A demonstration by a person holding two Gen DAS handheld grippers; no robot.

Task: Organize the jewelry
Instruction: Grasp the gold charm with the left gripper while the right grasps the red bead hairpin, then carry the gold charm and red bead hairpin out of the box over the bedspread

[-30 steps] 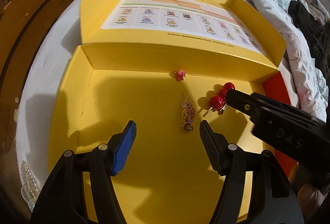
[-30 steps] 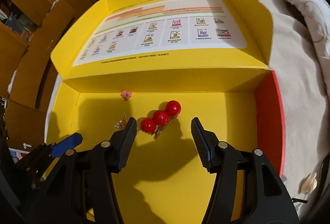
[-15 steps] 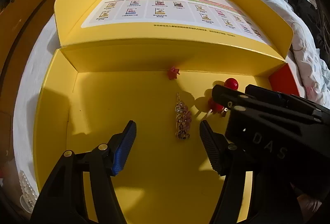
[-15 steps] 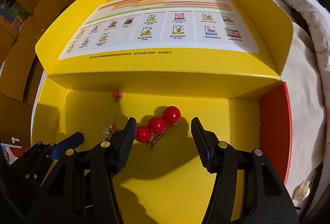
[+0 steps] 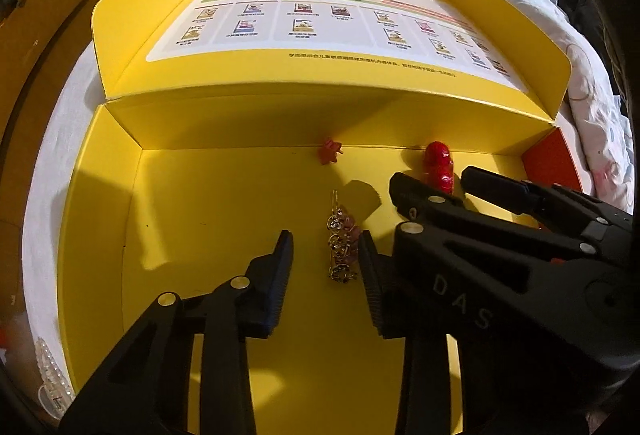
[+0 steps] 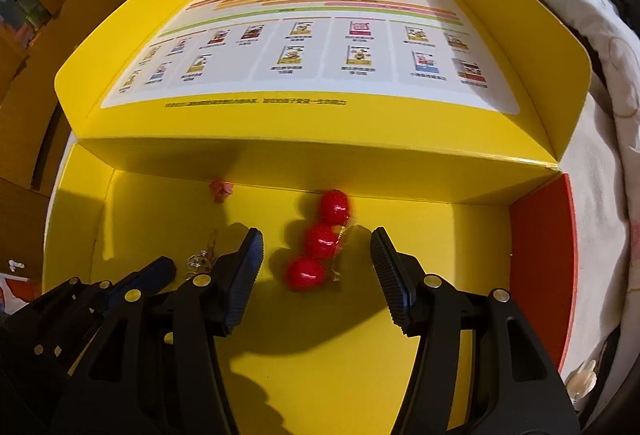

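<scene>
We work inside the yellow box (image 5: 96, 195). Our left gripper (image 5: 325, 255) has just been closing around the gold charm chain (image 5: 340, 247) on the box floor; one pad sits right beside it, the other apart, so no grip yet. Our right gripper (image 6: 316, 267) stands open astride the red bead clip (image 6: 320, 243), nearer the box's red wall (image 6: 540, 267). A small pink piece (image 6: 221, 189) lies against the back wall.

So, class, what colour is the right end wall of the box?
Red-orange, unlike the yellow rest of the box; clearest in the right wrist view.
</scene>
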